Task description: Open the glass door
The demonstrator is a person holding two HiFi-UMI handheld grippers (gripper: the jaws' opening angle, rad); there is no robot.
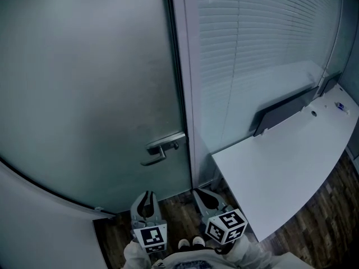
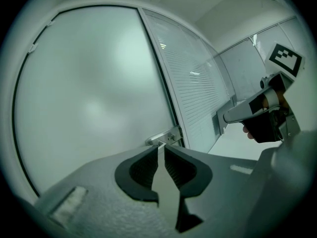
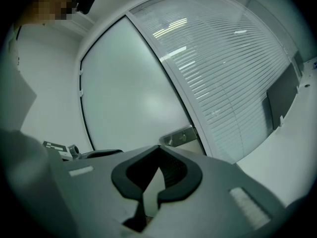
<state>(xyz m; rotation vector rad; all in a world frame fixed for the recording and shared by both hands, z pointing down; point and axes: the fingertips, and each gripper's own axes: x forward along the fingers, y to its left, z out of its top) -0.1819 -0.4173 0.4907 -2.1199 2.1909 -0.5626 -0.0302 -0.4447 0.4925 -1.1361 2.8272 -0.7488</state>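
The frosted glass door (image 1: 84, 94) fills the left of the head view and stands closed against its frame. Its metal lever handle (image 1: 162, 149) sits at the door's right edge, above and ahead of both grippers. My left gripper (image 1: 147, 196) points at the door just below the handle, apart from it. In the left gripper view its jaws (image 2: 161, 145) stand a narrow slit apart with nothing between them, and the handle (image 2: 166, 137) shows just beyond the tips. My right gripper (image 1: 201, 193) hangs beside the frame post, tips (image 3: 159, 147) meeting, empty.
A grey frame post (image 1: 185, 83) separates the door from a glass wall with blinds (image 1: 252, 49). A white curved desk (image 1: 280, 167) with a dark upright panel (image 1: 283, 110) stands close on the right. Dark wooden floor (image 1: 179, 206) lies beneath the grippers.
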